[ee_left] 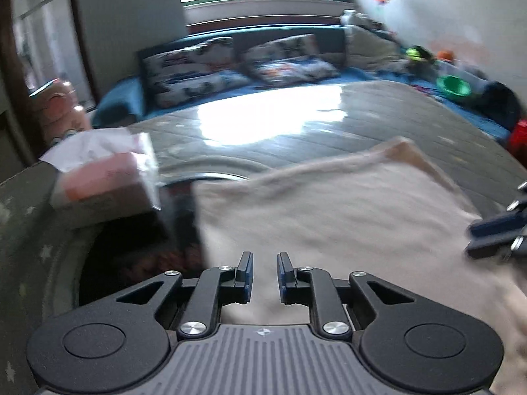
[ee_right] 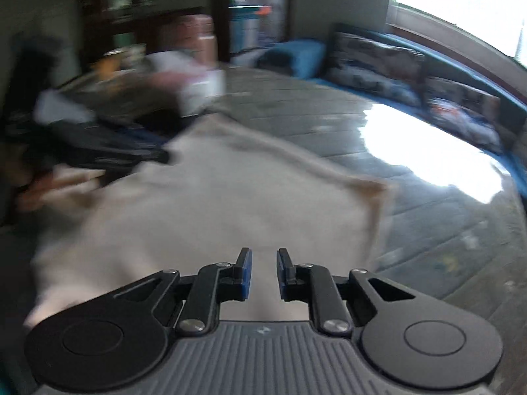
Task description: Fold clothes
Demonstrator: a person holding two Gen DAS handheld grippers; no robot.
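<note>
Beige cloth lies flat on the surface ahead of both grippers, left gripper and right gripper fingers slightly apart and empty; advise pinching matching edges evenly before folding.

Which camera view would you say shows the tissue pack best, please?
The left wrist view: the tissue pack sits fairly large at the left, its pink side visible. The right wrist view shows only a distant, smeared pale shape.

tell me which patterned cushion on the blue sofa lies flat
The right cushion, under the window: it lies flat on the seat, while the left cushion leans against the backrest.
</note>
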